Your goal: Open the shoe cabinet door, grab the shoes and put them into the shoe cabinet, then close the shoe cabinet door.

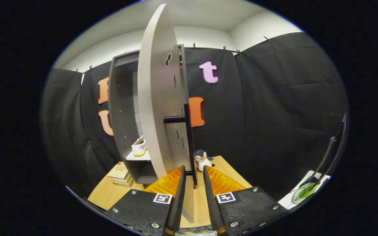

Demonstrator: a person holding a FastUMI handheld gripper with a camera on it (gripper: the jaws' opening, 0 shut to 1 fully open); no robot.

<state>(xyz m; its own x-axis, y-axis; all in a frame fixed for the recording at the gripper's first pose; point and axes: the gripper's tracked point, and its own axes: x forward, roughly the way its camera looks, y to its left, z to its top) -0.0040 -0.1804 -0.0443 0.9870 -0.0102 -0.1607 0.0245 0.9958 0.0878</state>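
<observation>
The grey shoe cabinet (118,108) stands on the wooden table, and its pale door (157,98) is swung open, almost edge-on to me. A white shoe (139,147) with a yellowish sole sits on a shelf inside the cabinet. The door's black vertical handle (186,131) runs down toward my fingers. My gripper (194,168) is open. The handle's lower end and the door's bottom corner lie in the gap between the fingers, and neither finger presses on them.
A small penguin toy (202,159) stands on the table (107,193) just beyond the right finger. A stack of books (120,173) lies left of the cabinet's base. Far right are a dark upright frame (331,154) and a white surface with a green item (304,193).
</observation>
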